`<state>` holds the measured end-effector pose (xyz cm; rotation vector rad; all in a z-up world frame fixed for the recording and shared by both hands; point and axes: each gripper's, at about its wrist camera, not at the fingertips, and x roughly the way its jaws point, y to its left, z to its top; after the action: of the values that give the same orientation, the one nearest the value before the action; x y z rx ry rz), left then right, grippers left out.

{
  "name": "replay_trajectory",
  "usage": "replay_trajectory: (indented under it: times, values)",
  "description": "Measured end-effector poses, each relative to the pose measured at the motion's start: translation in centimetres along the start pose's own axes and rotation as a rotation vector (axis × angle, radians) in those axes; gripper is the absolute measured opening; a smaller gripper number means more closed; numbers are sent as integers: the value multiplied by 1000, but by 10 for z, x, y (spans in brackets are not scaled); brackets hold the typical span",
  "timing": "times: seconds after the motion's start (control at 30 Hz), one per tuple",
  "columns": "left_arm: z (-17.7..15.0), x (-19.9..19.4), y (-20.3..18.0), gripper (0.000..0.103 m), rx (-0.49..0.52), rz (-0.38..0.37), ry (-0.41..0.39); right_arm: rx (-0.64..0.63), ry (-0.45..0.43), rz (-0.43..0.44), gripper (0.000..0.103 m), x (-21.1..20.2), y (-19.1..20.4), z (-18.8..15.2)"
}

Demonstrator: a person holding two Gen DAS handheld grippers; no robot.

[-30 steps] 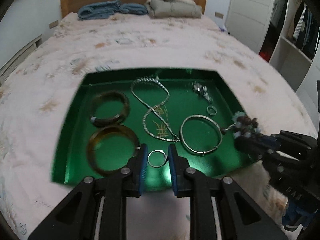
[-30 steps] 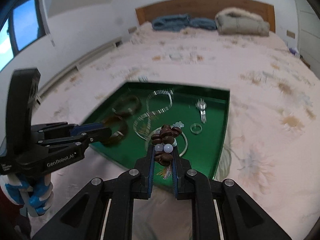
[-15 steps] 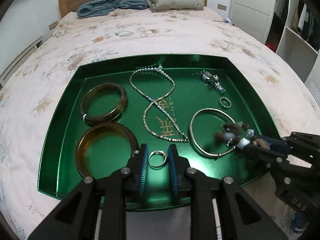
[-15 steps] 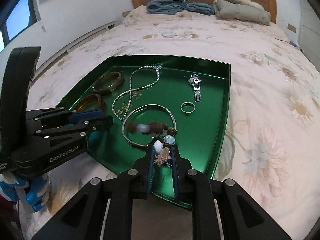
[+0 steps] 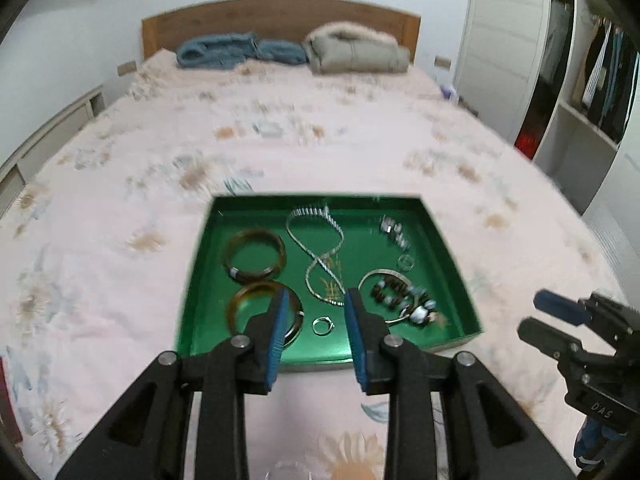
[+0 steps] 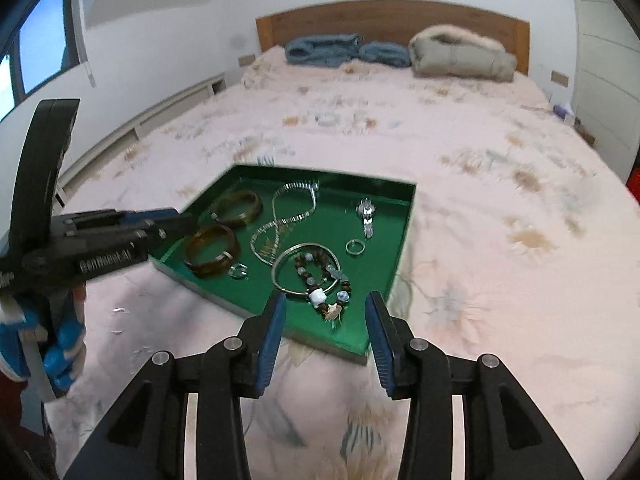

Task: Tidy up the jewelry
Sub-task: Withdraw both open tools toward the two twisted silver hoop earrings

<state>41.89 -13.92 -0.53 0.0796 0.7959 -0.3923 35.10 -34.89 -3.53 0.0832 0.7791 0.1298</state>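
On the bed (image 5: 160,184), a green tray (image 5: 456,264) holds the jewelry. Seen from the left wrist, the left gripper (image 5: 315,312) hangs above the tray's near edge, at six o'clock from its middle. A small ring (image 5: 323,325) lies on the tray floor in the gap between the blue pads (image 5: 277,332), below them and untouched. The jaws are opening, moderately apart, with nothing gripped. A brown bangle (image 5: 256,308) lies at nine o'clock of the ring, partly behind the left pad, and a darker bangle (image 5: 254,255) lies beyond it at twelve. A silver chain (image 5: 320,252) loops through the tray's middle.

From the right wrist, the right gripper (image 6: 325,312) hangs over the tray's near right corner. The bead bracelet (image 6: 320,276) lies on the tray floor at twelve o'clock of the fingertips, draped over a thin silver hoop (image 6: 286,258), its tassel end nearest the gripper. These jaws are opening too, fairly wide, and clear of the beads. A plain ring (image 6: 355,247) lies at one o'clock of the beads, with a watch (image 6: 366,216) beyond it near the far wall. The left gripper (image 6: 176,222) shows at nine o'clock, over the tray's left edge.

Blue clothes (image 5: 236,50) and a tan jacket (image 5: 356,50) lie against the headboard (image 5: 280,12).
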Motion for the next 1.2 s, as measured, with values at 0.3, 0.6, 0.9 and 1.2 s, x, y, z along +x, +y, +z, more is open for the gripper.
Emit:
replay_trajectory:
  times: [0.3, 0.6, 0.9, 1.2]
  values:
    - [-29, -127, 25, 27, 10, 60, -94, 3, -107, 11, 42, -110, 30, -24]
    - [-82, -224, 64, 28, -64, 104, -148, -14, -180, 33, 42, -193, 72, -61]
    - [-137, -274, 88, 28, -81, 119, -181, -8, -227, 60, 43, -240, 112, -98]
    - [-170, -286, 113, 28, -105, 144, -185, 35, -223, 58, 43, -244, 134, -122]
